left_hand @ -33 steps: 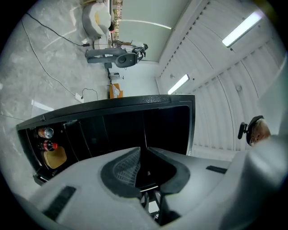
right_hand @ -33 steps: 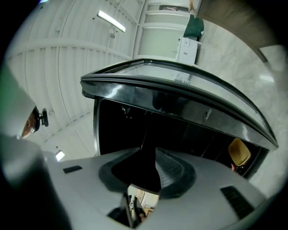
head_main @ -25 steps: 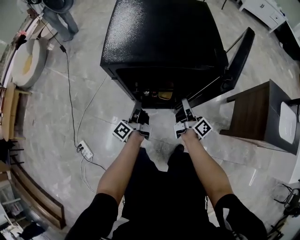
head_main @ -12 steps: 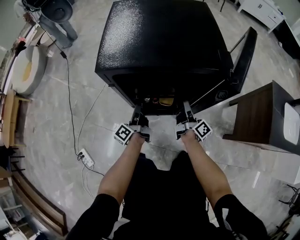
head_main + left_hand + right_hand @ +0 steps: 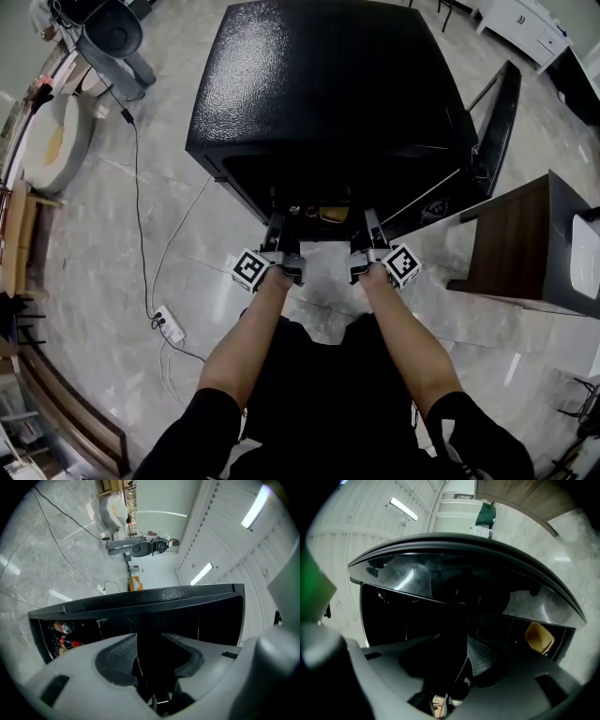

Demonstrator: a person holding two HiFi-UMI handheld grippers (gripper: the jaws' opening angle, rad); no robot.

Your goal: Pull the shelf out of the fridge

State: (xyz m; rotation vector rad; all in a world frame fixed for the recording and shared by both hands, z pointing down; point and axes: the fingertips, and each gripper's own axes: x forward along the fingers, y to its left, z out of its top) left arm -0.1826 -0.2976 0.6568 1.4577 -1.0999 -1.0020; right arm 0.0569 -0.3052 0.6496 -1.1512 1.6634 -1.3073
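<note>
Now: a person stands over a black fridge (image 5: 328, 84), its door (image 5: 492, 122) swung open at right, both grippers held level at the dark opening.
Left gripper (image 5: 276, 223): the jaws have just been opening and stand apart; a thin wire, probably the front of the shelf (image 5: 137, 666), runs between the pads, untouched.
Right gripper (image 5: 367, 219): likewise just opened and spread, a thin rod between the pads, not pinched.
Shelf: inside the cabinet, not drawn out; drinks (image 5: 63, 629) sit at one side.
Step in hand: seat both grippers on the front wire, close evenly, then pull straight and level.
Risk: a one-sided tug may jam the shelf.
</note>
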